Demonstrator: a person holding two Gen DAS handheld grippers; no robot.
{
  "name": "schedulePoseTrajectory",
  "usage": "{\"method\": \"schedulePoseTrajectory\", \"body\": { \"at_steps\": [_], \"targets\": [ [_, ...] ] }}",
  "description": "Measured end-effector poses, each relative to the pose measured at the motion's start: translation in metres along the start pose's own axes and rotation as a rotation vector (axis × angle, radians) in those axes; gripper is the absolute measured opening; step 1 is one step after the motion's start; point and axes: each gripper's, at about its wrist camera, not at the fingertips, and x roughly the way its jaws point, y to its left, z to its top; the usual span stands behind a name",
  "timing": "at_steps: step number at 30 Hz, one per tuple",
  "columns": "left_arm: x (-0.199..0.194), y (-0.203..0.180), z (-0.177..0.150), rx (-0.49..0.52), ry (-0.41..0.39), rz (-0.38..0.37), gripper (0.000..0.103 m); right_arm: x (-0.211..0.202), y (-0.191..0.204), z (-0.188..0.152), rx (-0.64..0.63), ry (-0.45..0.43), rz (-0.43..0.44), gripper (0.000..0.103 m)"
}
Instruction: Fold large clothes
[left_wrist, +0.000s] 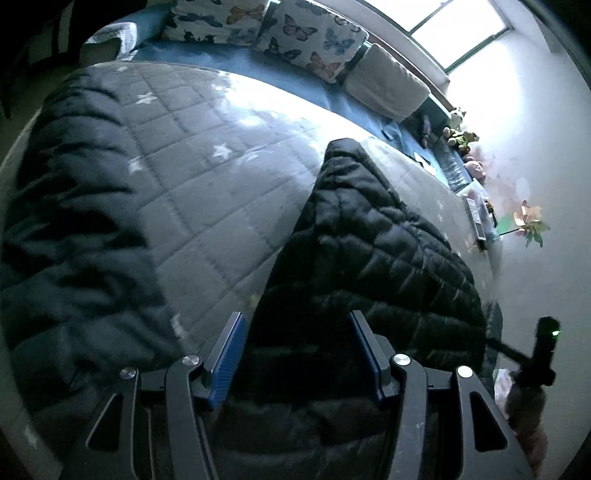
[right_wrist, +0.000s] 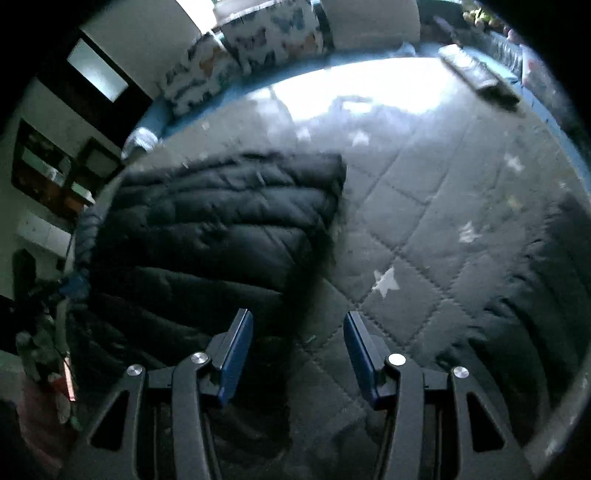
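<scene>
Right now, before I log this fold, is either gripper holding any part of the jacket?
Nothing is held: left gripper stands open above the black quilted jacket, right gripper open above the bedspread.

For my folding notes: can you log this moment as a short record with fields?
garment: black quilted puffer jacket, a sleeve spread to each side
surface: grey star-print quilted bedcover
backdrop: butterfly-print pillows at the head of the bed
left tool: open, jacket fabric lies between the fingers, ungripped
right tool: open, holds nothing, over the bedcover beside a sleeve
</scene>
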Motion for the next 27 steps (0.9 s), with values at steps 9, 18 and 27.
{"method": "schedulePoseTrajectory", "body": {
  "at_steps": [9,18,27],
  "targets": [
    [0.044,-0.005,0.027,0.022,0.038,0.034,0.065,0.022,-0.004,0.009,0.002,0.048,0.076,0.056],
    [0.072,-0.009,0.031,-0.005,0.013,-0.036,0.074,0.036,0.003,0.022,-0.01,0.027,0.143,0.059],
    [0.038,-0.078,0.031,0.186,-0.224,0.117,0.014,-0.007,0.054,0.05,-0.102,-0.157,0.108,0.019]
  ]
}}
